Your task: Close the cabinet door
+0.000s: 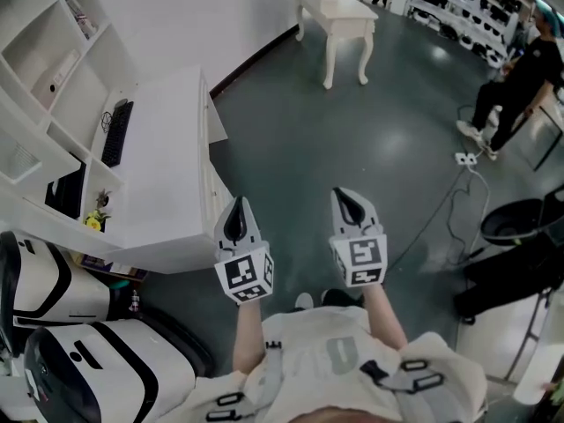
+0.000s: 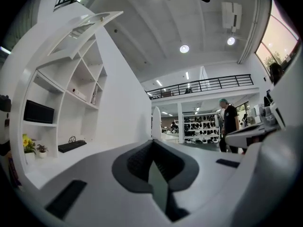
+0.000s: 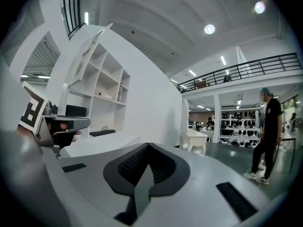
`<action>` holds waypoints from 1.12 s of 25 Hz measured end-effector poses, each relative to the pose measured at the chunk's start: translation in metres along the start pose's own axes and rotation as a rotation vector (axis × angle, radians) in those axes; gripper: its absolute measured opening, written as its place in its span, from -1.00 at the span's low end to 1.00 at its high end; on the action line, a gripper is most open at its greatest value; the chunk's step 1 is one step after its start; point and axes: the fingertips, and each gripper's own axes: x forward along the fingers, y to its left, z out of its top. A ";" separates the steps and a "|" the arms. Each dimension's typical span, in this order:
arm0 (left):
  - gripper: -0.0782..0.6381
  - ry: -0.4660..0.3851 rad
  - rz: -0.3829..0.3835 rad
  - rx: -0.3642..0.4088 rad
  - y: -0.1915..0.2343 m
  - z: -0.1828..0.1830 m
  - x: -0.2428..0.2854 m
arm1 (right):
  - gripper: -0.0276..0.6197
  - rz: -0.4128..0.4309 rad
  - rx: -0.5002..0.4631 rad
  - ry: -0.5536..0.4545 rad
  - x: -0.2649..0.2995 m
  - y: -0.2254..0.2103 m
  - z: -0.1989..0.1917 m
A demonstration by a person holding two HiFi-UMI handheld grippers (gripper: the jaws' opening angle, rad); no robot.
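Observation:
A white desk cabinet (image 1: 167, 174) stands at the left, against a curved shelf unit. On its floor-facing side a white door panel (image 1: 215, 117) stands slightly ajar. My left gripper (image 1: 236, 204) hovers over the floor just right of the cabinet's near corner, shut and empty. Beside it on the right, my right gripper (image 1: 346, 194) is also shut with nothing in it. In the left gripper view the left gripper (image 2: 152, 144) points level past the desk top (image 2: 85, 150). The right gripper (image 3: 147, 145) looks the same way, with the left gripper's body (image 3: 57, 124) at its left.
A black keyboard (image 1: 116, 133) and a small yellow flower (image 1: 94, 223) sit on the desk. A white bench (image 1: 339, 16) stands far ahead. A person (image 1: 520, 73) stands at the right, with a cable (image 1: 454, 205) on the floor and black equipment (image 1: 520, 223). White-and-black machines (image 1: 88, 359) sit near left.

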 end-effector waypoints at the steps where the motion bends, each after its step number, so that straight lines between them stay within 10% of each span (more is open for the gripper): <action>1: -0.77 0.005 -0.005 -0.003 0.001 -0.003 -0.001 | -0.91 0.004 0.002 0.014 -0.001 0.005 -0.003; 9: -0.77 0.020 -0.022 -0.079 0.008 -0.022 0.013 | -0.91 0.036 0.025 0.081 -0.010 0.028 -0.022; 28: -0.77 0.017 -0.038 0.019 0.007 -0.022 0.136 | -0.91 -0.022 0.136 0.007 0.113 -0.045 -0.024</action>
